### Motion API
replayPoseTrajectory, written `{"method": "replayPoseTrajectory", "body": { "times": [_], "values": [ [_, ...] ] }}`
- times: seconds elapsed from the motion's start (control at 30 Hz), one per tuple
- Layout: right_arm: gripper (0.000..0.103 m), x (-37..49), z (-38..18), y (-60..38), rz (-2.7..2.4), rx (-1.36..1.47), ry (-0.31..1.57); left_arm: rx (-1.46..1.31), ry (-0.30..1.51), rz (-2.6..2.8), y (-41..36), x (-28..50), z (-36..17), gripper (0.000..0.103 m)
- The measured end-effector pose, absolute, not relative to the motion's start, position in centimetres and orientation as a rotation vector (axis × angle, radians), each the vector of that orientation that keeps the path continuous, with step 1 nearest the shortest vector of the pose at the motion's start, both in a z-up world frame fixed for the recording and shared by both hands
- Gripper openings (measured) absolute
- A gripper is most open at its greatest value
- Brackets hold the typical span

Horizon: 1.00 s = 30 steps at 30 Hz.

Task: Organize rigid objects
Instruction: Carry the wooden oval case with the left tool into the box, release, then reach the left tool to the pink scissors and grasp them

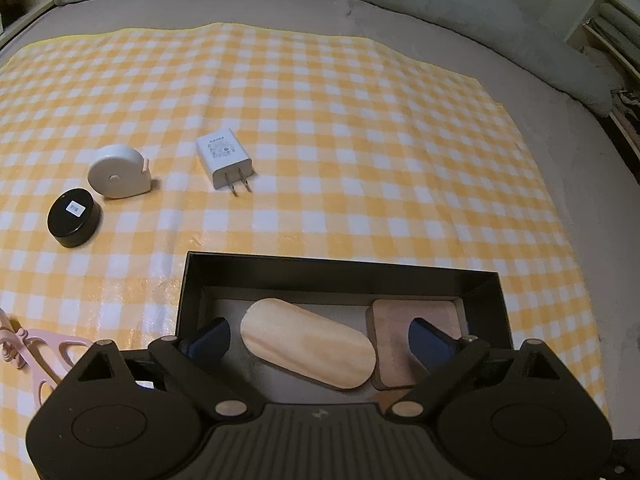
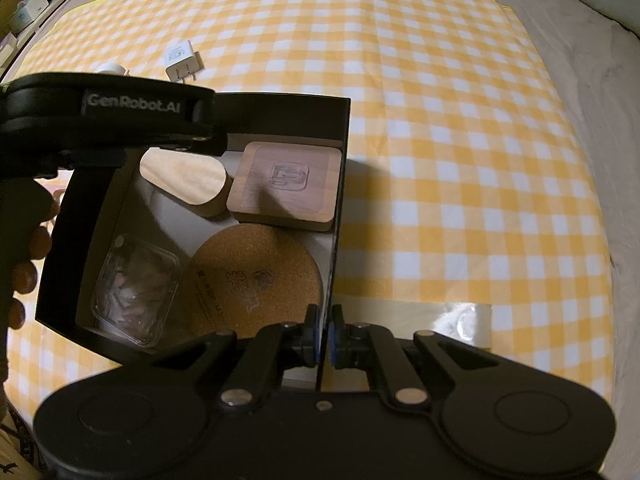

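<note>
Jaws of the left gripper (image 1: 320,338) are standing wide w/ nothing pressed between the pads, hanging over the far end of the black box (image 1: 340,270); the oval wood block (image 1: 308,344) is lying between the two pads but untouched, so it looks already dropped in. The block's long axis is running approx 10-to-4 o'clock in the left wrist view, its 4 o'clock end touching the square wood coaster (image 1: 404,332). Right gripper (image 2: 325,336) is pinching shut on the box's right wall, prob. steadying it. Inside the box, per the right wrist view: 1 oval block, 1 square coaster, 1 round cork mat (image 2: 256,280), 1 clear plastic case (image 2: 136,284), so 4 items in. Outside, on the yellow check cloth (image 1: 360,140): 1 white charger (image 1: 222,156) at approx 11 o'clock from the left gripper, prongs pointing back toward it, long axis approx 11-to-5; further out at 10 o'clock, 1 white tape measure (image 1: 118,172) and 1 black round tin (image 1: 74,216), nearly touching each other; 1 pink item (image 1: 40,356) at 9 o'clock by the frame edge, type unclear. So 4 are left out. Left gripper is the free one and the nearer to all of them; charger is prob. next, needing a reach up-left over the box's far wall.
</note>
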State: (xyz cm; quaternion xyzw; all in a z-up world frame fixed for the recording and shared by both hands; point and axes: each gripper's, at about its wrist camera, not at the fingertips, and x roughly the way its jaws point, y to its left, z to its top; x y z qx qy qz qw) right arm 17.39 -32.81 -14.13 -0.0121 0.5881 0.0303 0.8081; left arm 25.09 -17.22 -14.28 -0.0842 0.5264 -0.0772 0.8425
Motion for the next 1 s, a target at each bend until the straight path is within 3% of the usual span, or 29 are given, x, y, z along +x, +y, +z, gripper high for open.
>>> {"method": "replayPoseTrajectory", "body": {
  "times": [0.53,1.0],
  "values": [
    [0.005,17.1,-14.4,-32.8,0.061,-0.033,1.257,-0.173,1.026,-0.301,-15.6,20.6,-8.7,0.101],
    [0.005,17.6,-14.7,-32.7,0.053,-0.038,1.258,-0.145,0.879,-0.350,-8.9,17.2,-4.3,0.103]
  ]
}}
